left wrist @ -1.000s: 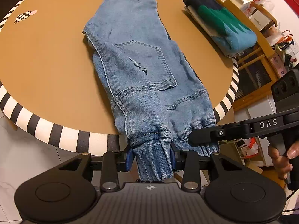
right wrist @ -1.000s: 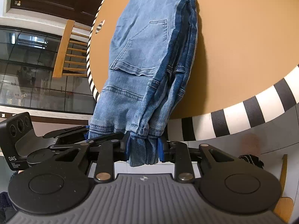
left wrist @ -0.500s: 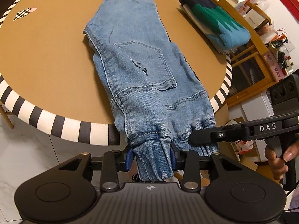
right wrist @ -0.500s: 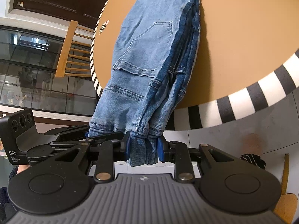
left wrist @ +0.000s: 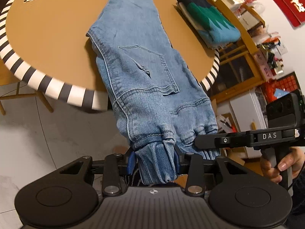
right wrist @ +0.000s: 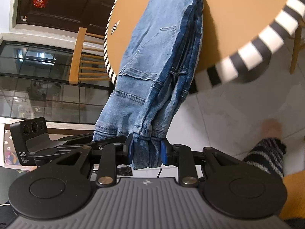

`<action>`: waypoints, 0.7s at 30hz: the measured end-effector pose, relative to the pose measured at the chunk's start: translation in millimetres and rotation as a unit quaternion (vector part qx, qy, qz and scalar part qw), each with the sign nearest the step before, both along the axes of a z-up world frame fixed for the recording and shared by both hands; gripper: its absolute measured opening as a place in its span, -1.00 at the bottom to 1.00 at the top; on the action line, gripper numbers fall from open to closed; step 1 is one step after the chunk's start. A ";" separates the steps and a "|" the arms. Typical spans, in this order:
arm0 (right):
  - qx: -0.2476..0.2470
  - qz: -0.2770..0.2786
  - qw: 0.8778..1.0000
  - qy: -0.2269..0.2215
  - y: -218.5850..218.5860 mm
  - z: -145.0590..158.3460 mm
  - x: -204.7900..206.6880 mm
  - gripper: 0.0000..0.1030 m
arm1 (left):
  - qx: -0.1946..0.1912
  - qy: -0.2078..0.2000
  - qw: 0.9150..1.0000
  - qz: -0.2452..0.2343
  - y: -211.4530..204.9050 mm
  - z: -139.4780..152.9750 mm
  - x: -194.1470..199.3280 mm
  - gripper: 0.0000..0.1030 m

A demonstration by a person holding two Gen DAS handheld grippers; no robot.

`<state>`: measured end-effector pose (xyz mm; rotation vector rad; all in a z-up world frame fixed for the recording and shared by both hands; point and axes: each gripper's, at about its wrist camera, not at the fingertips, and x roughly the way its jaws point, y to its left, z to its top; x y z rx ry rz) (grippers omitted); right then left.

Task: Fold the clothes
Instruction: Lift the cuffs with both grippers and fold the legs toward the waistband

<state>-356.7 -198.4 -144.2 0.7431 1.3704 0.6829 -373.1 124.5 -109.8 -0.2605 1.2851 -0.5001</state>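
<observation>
While both my hand-held grippers, left [left wrist: 153, 161] and right [right wrist: 146, 150], pinch jeans [left wrist: 141, 72] waistband hanging off table [left wrist: 57, 38] at 6 o'clock: lift evenly, keep taut, carry toward 12 o'clock.

Folded blue jeans [left wrist: 141, 72], waistband overhanging table

At the bottom centre of the frame, the right gripper [right wrist: 146, 151] clamps its blue pads [right wrist: 130, 149] on the gathered waistband of the folded light-blue denim jeans [right wrist: 152, 61]. The jeans stretch upward onto the round tan table with a black-and-white striped rim [right wrist: 247, 55]. The left gripper [right wrist: 85, 140] sits at lower left, touching the waistband.
</observation>
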 end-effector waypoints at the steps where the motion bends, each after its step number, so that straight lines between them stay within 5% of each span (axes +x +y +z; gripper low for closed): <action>1: 0.001 -0.001 1.000 0.002 1.7 0.2 -5.0 -0.46 | 0.005 -0.001 1.000 -0.004 1.0 1.6 -5.8 -0.22; 6: 0.014 -0.011 1.000 0.005 10.4 6.4 -27.7 -0.46 | 0.022 -0.015 0.999 -0.024 9.9 18.5 -29.4 -0.21; 11: 0.023 -0.014 0.999 -0.045 18.4 53.3 -17.6 -0.47 | 0.015 -0.058 0.998 -0.025 21.7 72.6 -23.4 -0.20; 15: 0.023 -0.024 0.996 -0.084 17.1 100.8 21.3 -0.47 | -0.002 -0.074 0.997 -0.008 24.8 115.0 14.9 -0.19; 21: 0.046 -0.085 0.991 -0.089 0.6 136.0 109.2 -0.46 | -0.037 -0.032 0.996 0.069 34.4 155.3 120.9 -0.17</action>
